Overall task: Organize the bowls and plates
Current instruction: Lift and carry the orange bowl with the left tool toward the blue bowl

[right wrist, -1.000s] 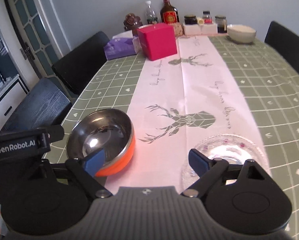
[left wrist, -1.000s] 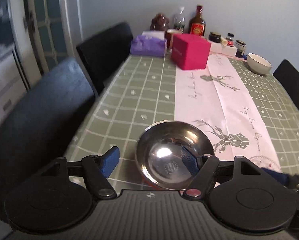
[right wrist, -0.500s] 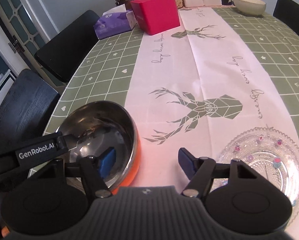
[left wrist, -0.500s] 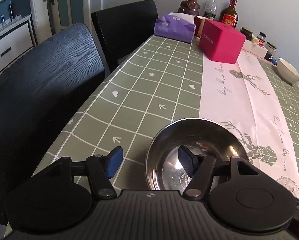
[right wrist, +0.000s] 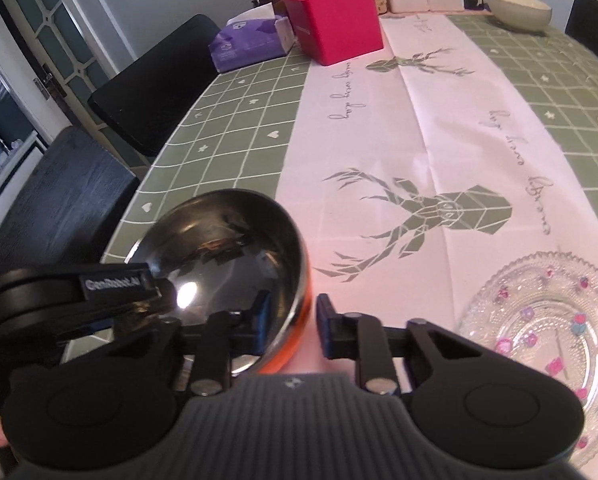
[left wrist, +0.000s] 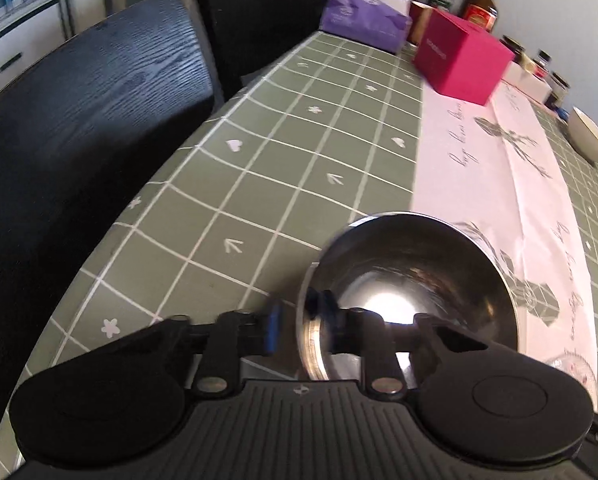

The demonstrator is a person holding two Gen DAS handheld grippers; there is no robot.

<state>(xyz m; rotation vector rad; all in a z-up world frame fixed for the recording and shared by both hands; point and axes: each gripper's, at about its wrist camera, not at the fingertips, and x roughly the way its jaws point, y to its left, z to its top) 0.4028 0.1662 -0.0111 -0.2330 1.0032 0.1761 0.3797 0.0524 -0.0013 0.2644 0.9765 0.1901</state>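
Note:
A steel bowl [left wrist: 419,264] with an orange outer wall sits near the table's front left edge. My left gripper [left wrist: 301,322] straddles its left rim, one finger inside and one outside. Its jaws are closing and grip the wall. In the right wrist view the same bowl [right wrist: 227,240] has my right gripper [right wrist: 293,316] astride its right rim. Those jaws are closing too, with small gaps showing beside the wall. The left gripper [right wrist: 155,280] reaches in from the left. A clear patterned glass plate [right wrist: 539,320] lies to the bowl's right.
A white ceramic bowl [right wrist: 519,10] stands at the far right of the table. A pink box [right wrist: 335,20], a purple tissue pack [right wrist: 247,42], bottles and jars crowd the far end. Black chairs [left wrist: 79,128] line the left side.
Both grippers came down and closer to the steel bowl. Their jaws went from wide apart to narrow around its rim, left on the left side, right on the right side.

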